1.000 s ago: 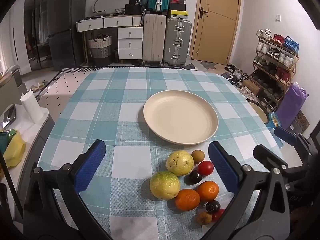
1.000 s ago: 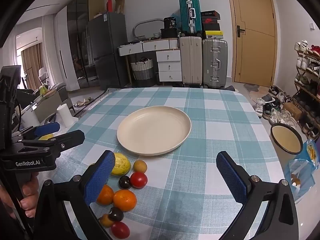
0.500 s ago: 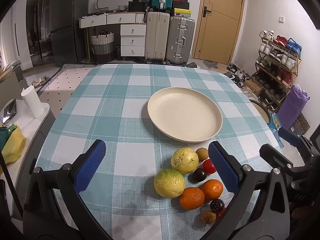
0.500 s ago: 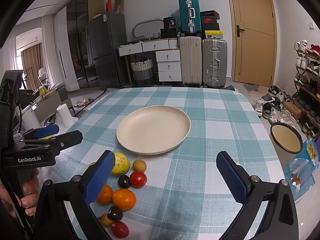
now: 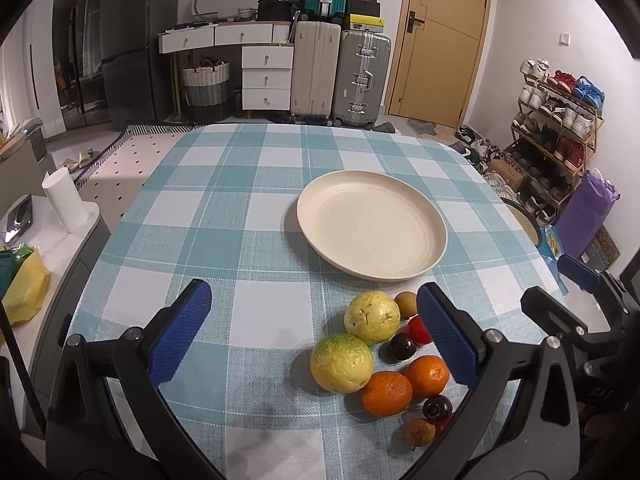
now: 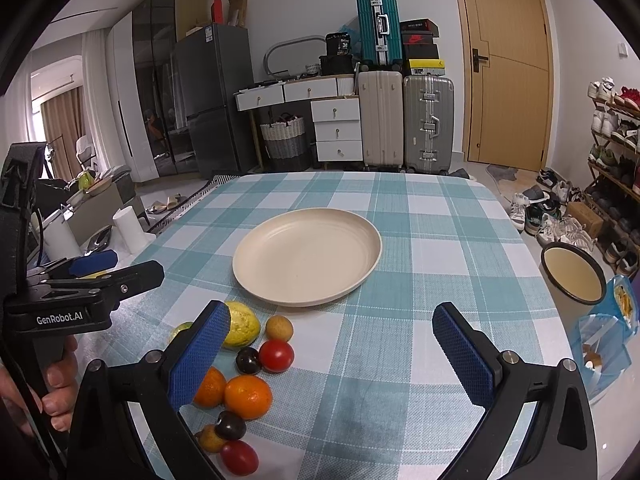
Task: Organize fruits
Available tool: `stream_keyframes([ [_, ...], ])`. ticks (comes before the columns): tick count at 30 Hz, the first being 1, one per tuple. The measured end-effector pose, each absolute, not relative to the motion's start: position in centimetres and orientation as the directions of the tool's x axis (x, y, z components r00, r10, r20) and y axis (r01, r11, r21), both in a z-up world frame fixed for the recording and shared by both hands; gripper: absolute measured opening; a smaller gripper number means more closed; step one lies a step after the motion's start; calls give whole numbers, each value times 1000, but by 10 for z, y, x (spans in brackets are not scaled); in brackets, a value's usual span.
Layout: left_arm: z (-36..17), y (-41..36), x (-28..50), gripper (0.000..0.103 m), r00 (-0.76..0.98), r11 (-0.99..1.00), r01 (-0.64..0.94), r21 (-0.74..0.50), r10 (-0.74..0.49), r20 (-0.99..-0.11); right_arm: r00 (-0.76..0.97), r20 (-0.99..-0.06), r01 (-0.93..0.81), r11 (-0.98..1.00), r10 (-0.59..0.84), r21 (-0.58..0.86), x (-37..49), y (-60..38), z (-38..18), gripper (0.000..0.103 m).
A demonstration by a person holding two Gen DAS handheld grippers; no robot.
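Left gripper (image 5: pixel 316 336) above checked tablecloth (image 5: pixel 224 240), blue pads wide apart, holding nothing. Right gripper (image 6: pixel 332 352) likewise spread wide, empty. Fruit cluster near table's front edge: two yellow-green guavas (image 5: pixel 372 317), two oranges (image 5: pixel 427 376), red tomato (image 6: pixel 276 356), dark plums (image 6: pixel 248 360), small brown fruits (image 6: pixel 279 327). Cream plate (image 6: pixel 372 248) empty, just beyond cluster, none touching it.

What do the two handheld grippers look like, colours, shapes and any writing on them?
Both are matte black plastic frames with triangular arms, silver screws at the joints, and two fingers faced with blue, diamond-textured pads. The left gripper shows this in its own view; seen side-on from the right wrist, its body carries white "GenRobot.AI" lettering. The right gripper matches it. A hand grips the left handle; no sleeve shows.
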State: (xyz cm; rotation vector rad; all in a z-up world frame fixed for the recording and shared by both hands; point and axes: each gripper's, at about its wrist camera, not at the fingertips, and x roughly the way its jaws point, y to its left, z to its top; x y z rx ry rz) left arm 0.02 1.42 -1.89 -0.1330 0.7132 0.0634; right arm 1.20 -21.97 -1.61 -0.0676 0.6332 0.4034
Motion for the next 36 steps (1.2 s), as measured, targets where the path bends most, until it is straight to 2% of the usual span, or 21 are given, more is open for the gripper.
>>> stream_keyframes([
  [17, -32, 17, 7, 102, 729, 988, -89, -128, -23, -684, 728, -587, -393, 917, 356, 69, 10, -221, -20, 103],
  [36, -62, 26, 22, 102, 677, 975, -47, -216, -128, -725, 711, -609, -392, 917, 351, 70, 20, -217, -23, 103],
])
